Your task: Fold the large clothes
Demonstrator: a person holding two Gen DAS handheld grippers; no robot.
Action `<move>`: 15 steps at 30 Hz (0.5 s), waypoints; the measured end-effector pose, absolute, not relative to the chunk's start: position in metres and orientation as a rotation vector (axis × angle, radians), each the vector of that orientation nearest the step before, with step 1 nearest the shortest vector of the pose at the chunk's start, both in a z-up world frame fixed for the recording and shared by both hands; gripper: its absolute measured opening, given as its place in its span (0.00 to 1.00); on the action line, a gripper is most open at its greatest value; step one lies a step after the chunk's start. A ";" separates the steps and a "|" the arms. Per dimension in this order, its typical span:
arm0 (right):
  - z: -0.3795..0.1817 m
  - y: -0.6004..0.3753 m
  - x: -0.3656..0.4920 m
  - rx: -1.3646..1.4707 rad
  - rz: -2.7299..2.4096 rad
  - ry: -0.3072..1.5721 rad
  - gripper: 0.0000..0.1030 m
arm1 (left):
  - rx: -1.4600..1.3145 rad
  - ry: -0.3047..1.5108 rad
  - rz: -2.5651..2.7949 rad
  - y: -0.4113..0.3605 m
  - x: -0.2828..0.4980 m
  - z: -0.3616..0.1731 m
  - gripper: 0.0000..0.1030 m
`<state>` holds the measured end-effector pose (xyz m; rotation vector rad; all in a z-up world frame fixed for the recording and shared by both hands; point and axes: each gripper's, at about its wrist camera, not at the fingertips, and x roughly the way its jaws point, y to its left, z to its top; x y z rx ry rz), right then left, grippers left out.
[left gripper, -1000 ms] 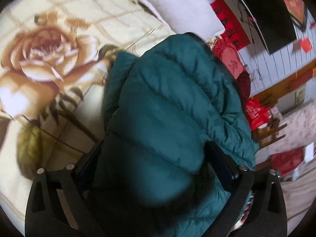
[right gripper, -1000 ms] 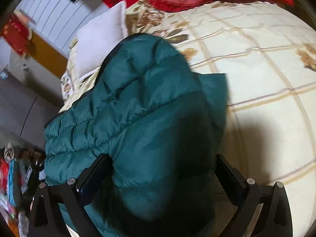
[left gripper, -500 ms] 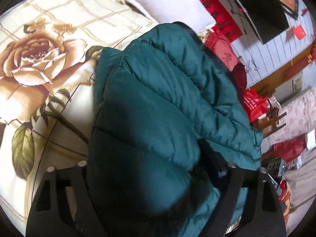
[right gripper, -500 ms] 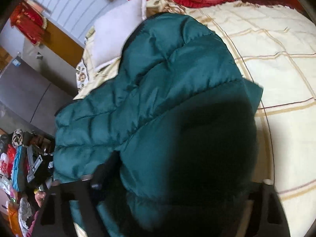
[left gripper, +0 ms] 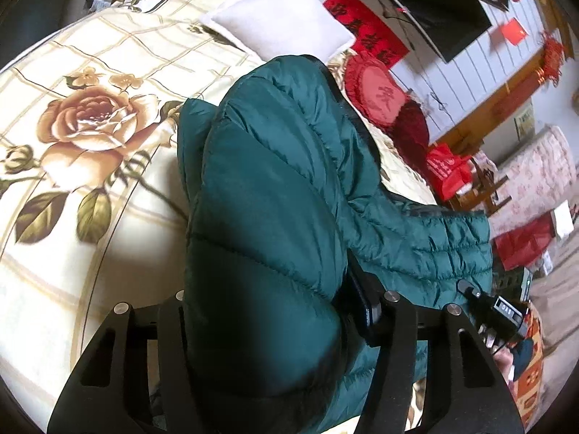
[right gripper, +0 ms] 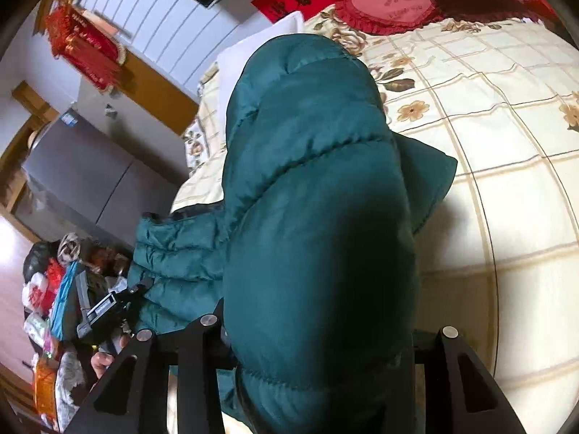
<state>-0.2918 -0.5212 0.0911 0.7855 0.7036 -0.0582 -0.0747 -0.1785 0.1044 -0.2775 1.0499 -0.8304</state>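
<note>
A dark green puffer jacket (left gripper: 275, 181) lies on the bed, its near end bunched and raised off the cream sheet. My left gripper (left gripper: 267, 289) has its jaws closing, and a thick fold of the jacket fills the gap and presses on the pads. In the right wrist view the same jacket (right gripper: 315, 181) bulges between the closing jaws of my right gripper (right gripper: 318, 322), gripped likewise. Each view shows the other gripper at the jacket's quilted hem: the right one (left gripper: 503, 311) and the left one (right gripper: 105, 307), held in a hand. The fingertips are mostly hidden by fabric.
The bed sheet (left gripper: 90, 119) is cream with a grid and rose print. A white pillow (left gripper: 282, 25) and a red heart cushion (left gripper: 376, 97) lie at the head end. Red bags and clutter (right gripper: 47, 289) crowd the floor beside the bed, near a grey cabinet (right gripper: 79, 181).
Both grippers went from wide apart to squeezed on the jacket's near end and rose with it. The jacket's hem has lifted off the sheet and more of the room shows.
</note>
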 end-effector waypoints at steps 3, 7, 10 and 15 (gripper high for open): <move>0.096 -0.510 -0.305 0.796 -0.038 0.709 0.42 | -0.275 1.057 -0.841 -0.169 -0.091 0.109 0.55; 0.092 -0.504 -0.326 0.827 -0.030 0.719 0.42 | -0.282 1.076 -0.855 -0.153 -0.111 0.111 0.55; 0.077 -0.513 -0.346 0.873 -0.069 0.736 0.42 | -0.273 1.090 -0.850 -0.146 -0.122 0.107 0.55; 0.043 -0.521 -0.349 0.835 -0.287 0.873 0.76 | -0.321 1.186 -0.758 -0.133 -0.117 0.069 0.70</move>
